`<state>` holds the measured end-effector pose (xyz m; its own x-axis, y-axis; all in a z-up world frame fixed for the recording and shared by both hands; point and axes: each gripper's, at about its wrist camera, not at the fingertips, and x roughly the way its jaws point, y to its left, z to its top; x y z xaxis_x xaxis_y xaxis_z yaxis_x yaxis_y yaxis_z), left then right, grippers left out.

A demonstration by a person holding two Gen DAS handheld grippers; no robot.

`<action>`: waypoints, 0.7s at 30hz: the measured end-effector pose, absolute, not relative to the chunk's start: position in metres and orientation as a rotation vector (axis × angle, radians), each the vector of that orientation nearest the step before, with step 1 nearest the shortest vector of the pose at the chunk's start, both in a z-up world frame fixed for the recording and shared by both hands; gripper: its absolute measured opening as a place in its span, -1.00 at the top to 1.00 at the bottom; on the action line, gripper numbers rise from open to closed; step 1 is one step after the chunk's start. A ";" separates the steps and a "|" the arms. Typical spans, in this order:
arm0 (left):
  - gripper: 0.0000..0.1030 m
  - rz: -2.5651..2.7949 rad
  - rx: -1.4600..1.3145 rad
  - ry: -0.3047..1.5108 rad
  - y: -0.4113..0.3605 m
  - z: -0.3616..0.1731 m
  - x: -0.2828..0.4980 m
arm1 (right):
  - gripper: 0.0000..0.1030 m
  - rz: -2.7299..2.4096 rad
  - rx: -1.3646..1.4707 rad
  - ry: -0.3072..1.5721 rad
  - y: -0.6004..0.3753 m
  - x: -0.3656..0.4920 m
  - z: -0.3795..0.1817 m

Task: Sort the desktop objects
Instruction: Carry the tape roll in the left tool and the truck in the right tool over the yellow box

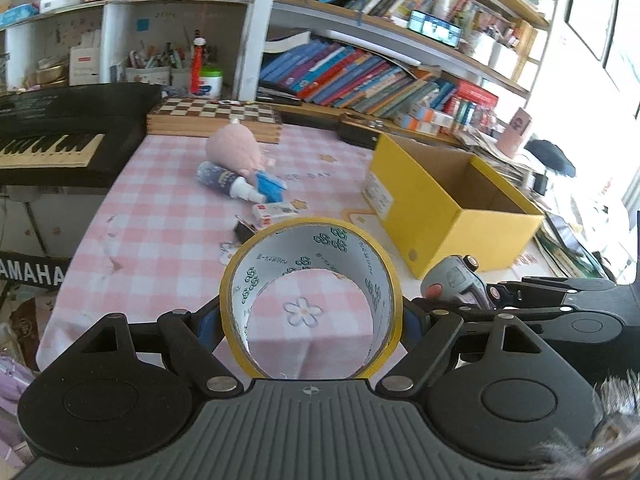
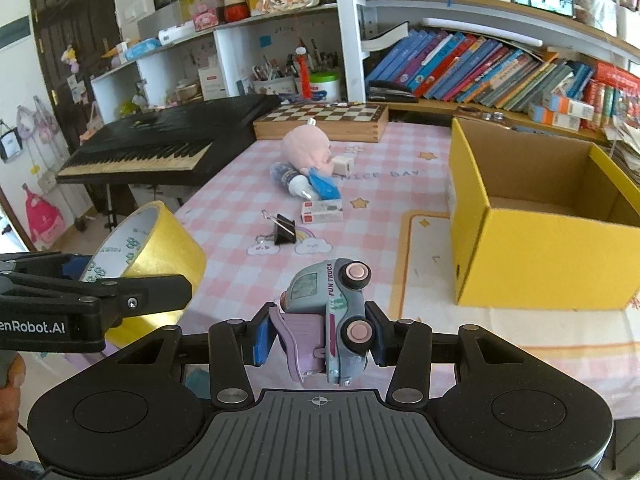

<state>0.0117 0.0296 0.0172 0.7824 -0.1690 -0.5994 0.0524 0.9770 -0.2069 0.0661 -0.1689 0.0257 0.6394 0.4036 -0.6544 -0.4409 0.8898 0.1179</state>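
Note:
My left gripper (image 1: 310, 320) is shut on a yellow roll of tape (image 1: 376, 248) and holds it above the near end of the pink checked tablecloth (image 1: 160, 216); the tape also shows in the right wrist view (image 2: 160, 240). My right gripper (image 2: 320, 336) is shut on a grey and purple toy truck (image 2: 340, 312), held on its side above the cloth; the truck also shows in the left wrist view (image 1: 456, 280). An open yellow cardboard box (image 2: 540, 248) stands to the right, empty as far as I see.
On the cloth lie a pink plush toy (image 2: 308, 150), a small bottle (image 2: 286, 176), a blue item (image 2: 324, 186), a small white-red box (image 2: 322, 212) and a black binder clip (image 2: 284, 230). A chessboard (image 2: 324, 120), a keyboard (image 2: 160, 148) and bookshelves stand behind.

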 end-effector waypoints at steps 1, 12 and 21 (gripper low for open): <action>-0.56 -0.129 -0.181 0.663 0.027 0.017 0.010 | 0.12 0.474 -0.053 0.736 -0.171 0.062 0.025; -0.55 -0.257 -0.156 0.682 -0.005 0.012 0.003 | 0.12 0.356 -0.011 0.771 -0.205 0.037 0.020; -0.55 -0.393 -0.106 0.703 -0.038 0.010 0.009 | 0.12 0.226 0.054 0.788 -0.238 0.021 0.017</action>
